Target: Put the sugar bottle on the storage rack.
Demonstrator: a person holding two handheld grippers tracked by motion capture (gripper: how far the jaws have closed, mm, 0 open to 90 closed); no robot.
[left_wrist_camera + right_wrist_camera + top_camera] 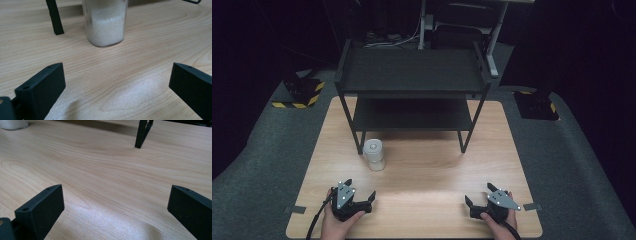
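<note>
With both the left gripper (362, 202) and right gripper (477, 202) wide open and empty near the table's (422, 165) front edge, a careless reach could topple the jar (374, 154) beside the rack's (412, 80) front-left leg.

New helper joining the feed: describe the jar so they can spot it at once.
Start at the black two-tier rack at the table's far side, then find its front left leg. The jar stands beside that leg: clear, white-lidded, partly filled with white grains.

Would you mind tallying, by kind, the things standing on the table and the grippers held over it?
Jar of white grains: 1
Black shelf rack: 1
Grippers, left gripper and right gripper: 2
Total: 4
</note>
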